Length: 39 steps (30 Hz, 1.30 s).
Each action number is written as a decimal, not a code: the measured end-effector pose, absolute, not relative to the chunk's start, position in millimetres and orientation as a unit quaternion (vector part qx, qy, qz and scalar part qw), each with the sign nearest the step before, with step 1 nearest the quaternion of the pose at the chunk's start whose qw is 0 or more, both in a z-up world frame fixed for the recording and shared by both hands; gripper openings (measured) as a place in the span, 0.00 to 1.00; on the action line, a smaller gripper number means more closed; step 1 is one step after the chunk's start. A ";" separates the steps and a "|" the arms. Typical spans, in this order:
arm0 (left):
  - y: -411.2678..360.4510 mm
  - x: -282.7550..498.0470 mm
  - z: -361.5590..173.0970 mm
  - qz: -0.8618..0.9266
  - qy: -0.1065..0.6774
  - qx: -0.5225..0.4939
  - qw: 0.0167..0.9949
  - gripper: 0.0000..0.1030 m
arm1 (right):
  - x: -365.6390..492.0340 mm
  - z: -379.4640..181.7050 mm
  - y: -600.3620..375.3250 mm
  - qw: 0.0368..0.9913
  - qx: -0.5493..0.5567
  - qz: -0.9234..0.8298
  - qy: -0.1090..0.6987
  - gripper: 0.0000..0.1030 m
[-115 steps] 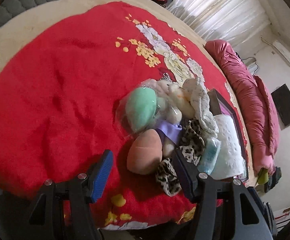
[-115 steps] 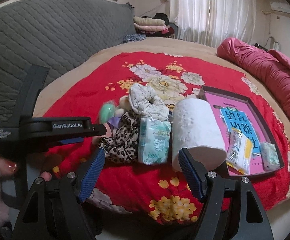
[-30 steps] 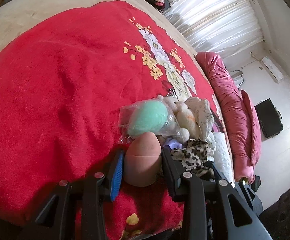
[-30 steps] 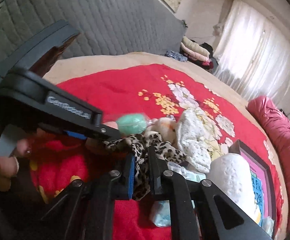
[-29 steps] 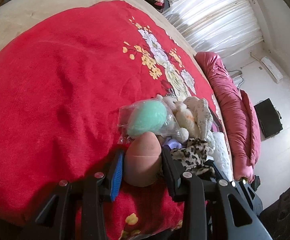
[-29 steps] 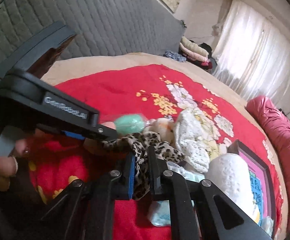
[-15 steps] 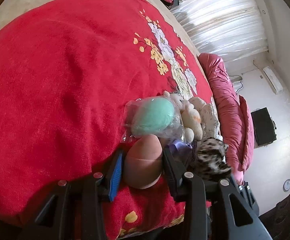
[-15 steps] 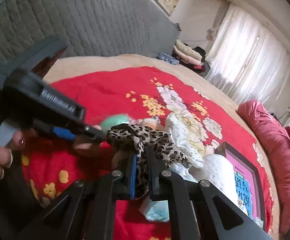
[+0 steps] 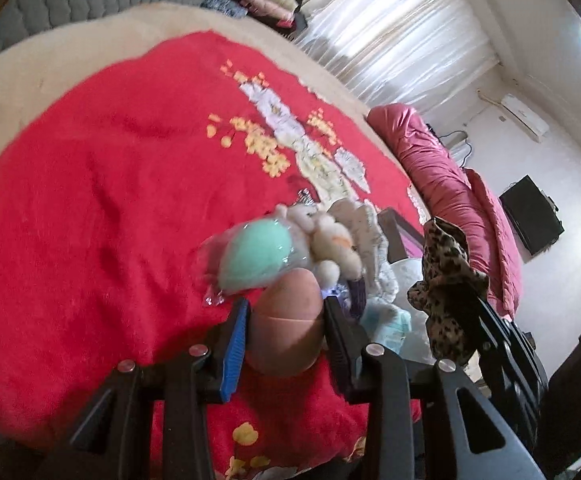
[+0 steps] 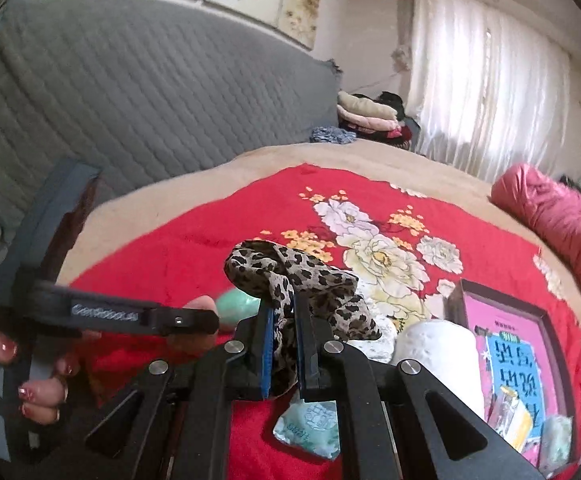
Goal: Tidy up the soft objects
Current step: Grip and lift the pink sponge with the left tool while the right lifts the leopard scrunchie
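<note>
A wide red blanket with a floral print is covering the bed, and a rolled pink quilt is lying along its far edge. On the blanket, a dark-framed tray with a pink printed bottom is sitting just beside a white paper roll. A teal tissue packet is lying at the near foot of that roll.

The left gripper is closing on the peach egg-shaped sponge, both pads pressing its sides, the sponge poking forward between them. Just past it, a mint sponge in a clear wrapper is resting on the blanket, touching a small cream plush toy and a white frilly cloth (the whole cluster is blurred in the left view).

The right gripper is clenched tight on the leopard-print scrunchie, which is bunching up above the fingers and hanging below them, clear of the blanket. In the left view that same scrunchie is dangling at the right, near the pile. A hand with painted nails is gripping the left tool's handle.
</note>
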<state>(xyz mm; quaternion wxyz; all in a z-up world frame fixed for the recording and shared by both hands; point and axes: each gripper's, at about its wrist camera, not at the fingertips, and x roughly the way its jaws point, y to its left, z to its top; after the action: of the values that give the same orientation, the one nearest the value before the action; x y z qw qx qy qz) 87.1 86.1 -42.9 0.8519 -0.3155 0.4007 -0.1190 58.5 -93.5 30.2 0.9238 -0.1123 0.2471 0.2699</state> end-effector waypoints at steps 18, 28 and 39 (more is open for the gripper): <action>57.6 63.4 -13.5 -0.082 0.370 -0.241 0.894 0.36 | 53.8 46.1 -122.8 0.935 -0.088 0.247 0.239 0.09; 20.5 52.4 1.7 -0.080 0.371 -0.194 0.904 0.36 | 50.8 51.6 -145.3 0.938 -0.054 0.237 0.247 0.09; -13.0 37.6 13.4 -0.080 0.375 -0.153 0.911 0.36 | 42.5 63.0 -175.2 0.945 -0.011 0.223 0.241 0.09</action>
<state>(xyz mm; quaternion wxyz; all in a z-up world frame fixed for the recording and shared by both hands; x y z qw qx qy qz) 37.6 -13.0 13.4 0.9108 -0.1532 0.3748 -0.0800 42.5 -175.2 63.0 0.9445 -0.0115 0.2407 0.2230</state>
